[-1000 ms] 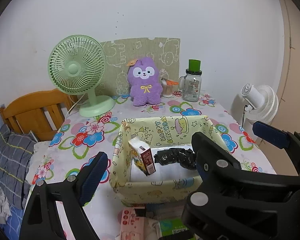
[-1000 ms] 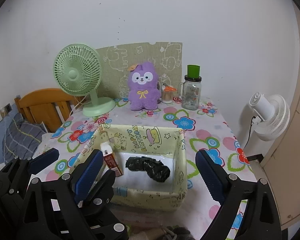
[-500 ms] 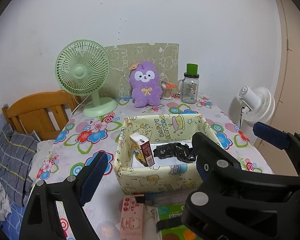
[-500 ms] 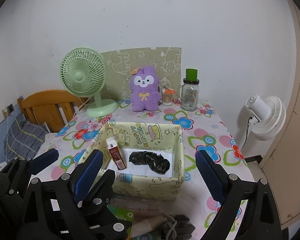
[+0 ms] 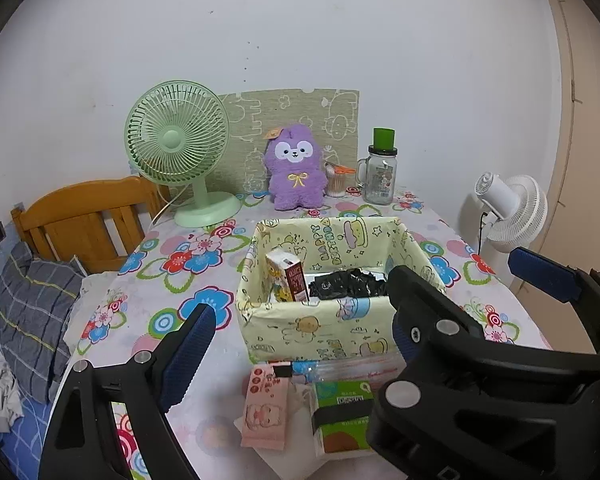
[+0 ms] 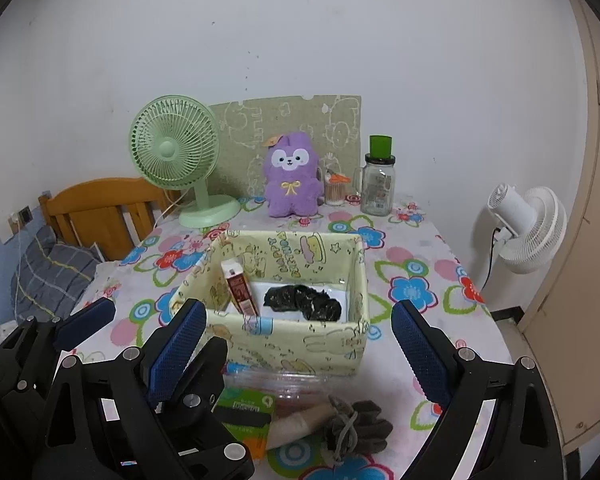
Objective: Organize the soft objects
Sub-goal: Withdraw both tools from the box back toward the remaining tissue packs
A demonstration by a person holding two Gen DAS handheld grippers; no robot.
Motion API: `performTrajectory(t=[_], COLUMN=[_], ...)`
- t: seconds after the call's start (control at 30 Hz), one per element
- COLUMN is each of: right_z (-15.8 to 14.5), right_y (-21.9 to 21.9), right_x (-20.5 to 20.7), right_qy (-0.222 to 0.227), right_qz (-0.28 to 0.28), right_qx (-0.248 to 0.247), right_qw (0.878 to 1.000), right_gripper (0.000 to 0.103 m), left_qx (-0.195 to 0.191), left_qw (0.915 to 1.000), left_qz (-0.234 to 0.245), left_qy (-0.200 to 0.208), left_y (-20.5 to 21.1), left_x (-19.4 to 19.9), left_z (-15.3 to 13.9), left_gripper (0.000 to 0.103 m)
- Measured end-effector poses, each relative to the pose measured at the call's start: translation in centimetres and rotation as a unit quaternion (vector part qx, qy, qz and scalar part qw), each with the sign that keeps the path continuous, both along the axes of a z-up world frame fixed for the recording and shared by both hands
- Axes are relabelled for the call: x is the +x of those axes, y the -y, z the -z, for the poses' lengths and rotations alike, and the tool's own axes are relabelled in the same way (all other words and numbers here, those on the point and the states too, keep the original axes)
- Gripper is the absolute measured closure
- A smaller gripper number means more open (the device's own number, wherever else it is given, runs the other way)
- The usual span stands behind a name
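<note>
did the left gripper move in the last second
Yes. The left gripper has pulled back from the yellow box, which now sits farther off, and packets near the table edge have come into view.

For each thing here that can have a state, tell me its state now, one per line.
Left gripper: open, holding nothing.
Right gripper: open, holding nothing.
Fabric box: open on top, upright.
Carton: standing in the box, tilted.
Black bundle: lying inside the box.
Grey cloth: crumpled on the table, outside the box.
Plush toy: upright.
Jar: lid on.
</note>
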State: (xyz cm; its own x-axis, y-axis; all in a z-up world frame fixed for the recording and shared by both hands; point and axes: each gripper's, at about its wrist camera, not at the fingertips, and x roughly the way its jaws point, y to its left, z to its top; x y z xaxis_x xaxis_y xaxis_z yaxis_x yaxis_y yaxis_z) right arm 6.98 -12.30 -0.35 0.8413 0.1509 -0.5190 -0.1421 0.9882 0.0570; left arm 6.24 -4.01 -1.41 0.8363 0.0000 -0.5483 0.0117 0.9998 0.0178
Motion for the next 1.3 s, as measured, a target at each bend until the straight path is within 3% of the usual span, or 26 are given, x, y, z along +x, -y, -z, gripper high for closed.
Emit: performTrajectory(t=[0.4,1.17,1.3], right_z=[2.0,6.2,6.8], right_y=[0.6,-0.2,-0.8], right_x=[-1.6,-0.9,-0.5], right_qy=[-0.009,-0.071,-0.074], right_qz=[0.01,0.0,0.011], right_qx=[-0.002,0.009,0.003], right_qw=[1.0,0.997,0.997], right_gripper=[0.007,0.007,0.007], left_qx=[-0.015,-0.002,0.004], left_qw=[0.9998,0.9987,0.9982], left_qz=[0.006,0.007,0.008], left_qy=[-0.012,-0.05,-0.06], left_y=[0.5,-0.1,-0.6], left_x=[-1.3,-1.0,-0.5], left_z=[2.0,5.6,6.2], left_gripper=[0.012,0.012,0.016])
